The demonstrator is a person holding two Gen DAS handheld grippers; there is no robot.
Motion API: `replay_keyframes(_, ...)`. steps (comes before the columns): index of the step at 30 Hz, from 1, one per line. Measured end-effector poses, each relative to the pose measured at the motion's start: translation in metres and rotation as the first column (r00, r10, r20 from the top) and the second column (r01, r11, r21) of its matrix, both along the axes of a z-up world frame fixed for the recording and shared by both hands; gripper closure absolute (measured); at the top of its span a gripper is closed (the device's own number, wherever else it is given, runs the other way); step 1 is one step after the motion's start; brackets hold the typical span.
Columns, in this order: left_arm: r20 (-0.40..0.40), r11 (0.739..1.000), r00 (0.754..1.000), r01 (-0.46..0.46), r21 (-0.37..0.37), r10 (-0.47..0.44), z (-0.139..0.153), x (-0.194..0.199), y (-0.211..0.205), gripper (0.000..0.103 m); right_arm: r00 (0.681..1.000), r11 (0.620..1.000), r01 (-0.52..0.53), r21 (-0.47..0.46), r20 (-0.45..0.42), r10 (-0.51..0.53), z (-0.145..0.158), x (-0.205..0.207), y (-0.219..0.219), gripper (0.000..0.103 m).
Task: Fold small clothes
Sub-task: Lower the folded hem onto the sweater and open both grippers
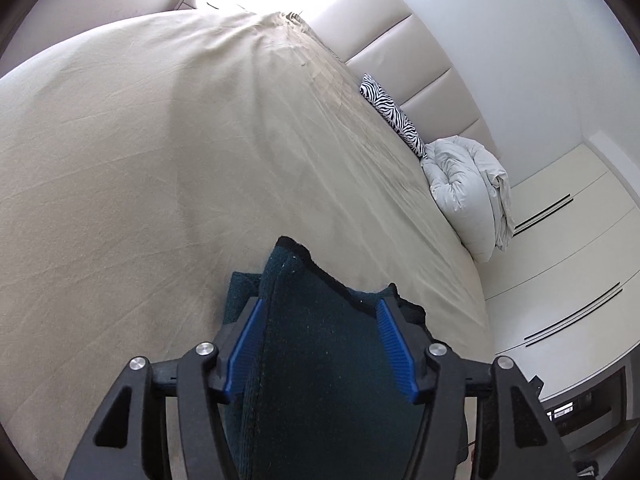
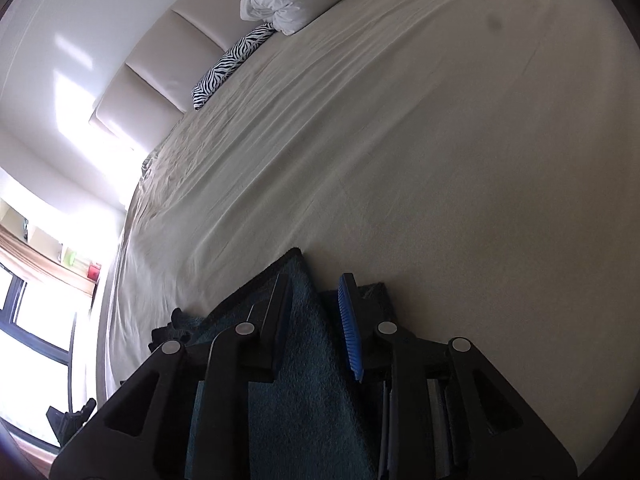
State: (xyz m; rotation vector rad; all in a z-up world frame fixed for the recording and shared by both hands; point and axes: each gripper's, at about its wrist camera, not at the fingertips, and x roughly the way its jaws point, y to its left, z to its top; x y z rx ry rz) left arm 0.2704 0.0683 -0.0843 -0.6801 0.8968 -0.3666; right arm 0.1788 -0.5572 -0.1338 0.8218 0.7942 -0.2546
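Observation:
A dark teal, towel-like small garment [image 1: 320,360] lies on the beige bed sheet [image 1: 160,160] near its front edge. In the left wrist view a raised fold of it stands between the blue pads [image 1: 394,344] of my left gripper [image 1: 320,302], whose jaws stand wide apart and do not pinch it. In the right wrist view the same garment [image 2: 308,360] runs up between the fingers of my right gripper [image 2: 315,278]. Those jaws are a little apart, with a gap showing beside the blue pad [image 2: 350,328]. The garment's lower part is hidden under both grippers.
A zebra-print cushion [image 1: 394,114] and a bundled white duvet [image 1: 468,192] lie against the padded headboard [image 1: 400,40]. White wardrobe doors [image 1: 560,260] stand beyond the bed's edge. A window [image 2: 36,340] and a shelf with small items are at the left in the right wrist view.

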Motion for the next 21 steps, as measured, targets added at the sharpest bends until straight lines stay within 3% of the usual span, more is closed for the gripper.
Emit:
replay_keyframes(7, 0.008, 0.988, 0.999, 0.044, 0.151, -0.046, -0.005, -0.064, -0.009, 0.042, 0.982, 0.97, -0.177, -0.169, -0.092, 0.163, 0.019, -0.037, 0.053, 0.079)
replay_keyframes(15, -0.016, 0.968, 0.999, 0.054, 0.246, -0.052, -0.033, -0.116, -0.008, 0.042, 0.982, 0.963, -0.171, -0.207, -0.112, 0.15, 0.015, -0.104, 0.071, 0.078)
replay_keyframes(17, -0.005, 0.962, 0.999, 0.053, 0.269, -0.053, -0.033, -0.122, -0.009, 0.042, 0.985, 0.963, -0.156, -0.218, -0.101, 0.137, 0.017, -0.116, 0.069, 0.071)
replay_keyframes(19, 0.002, 0.956, 0.998, 0.057, 0.287, -0.059, -0.033, -0.124, -0.012, 0.042, 0.988, 0.967, -0.148, -0.205, -0.08, 0.134, 0.019, -0.127, 0.065, 0.053)
replay_keyframes(21, 0.006, 0.951, 0.998, 0.058, 0.305, -0.063, -0.033, -0.125, -0.014, 0.042, 0.987, 0.966, -0.157, -0.207, -0.072, 0.145, 0.019, -0.134, 0.065, 0.053)
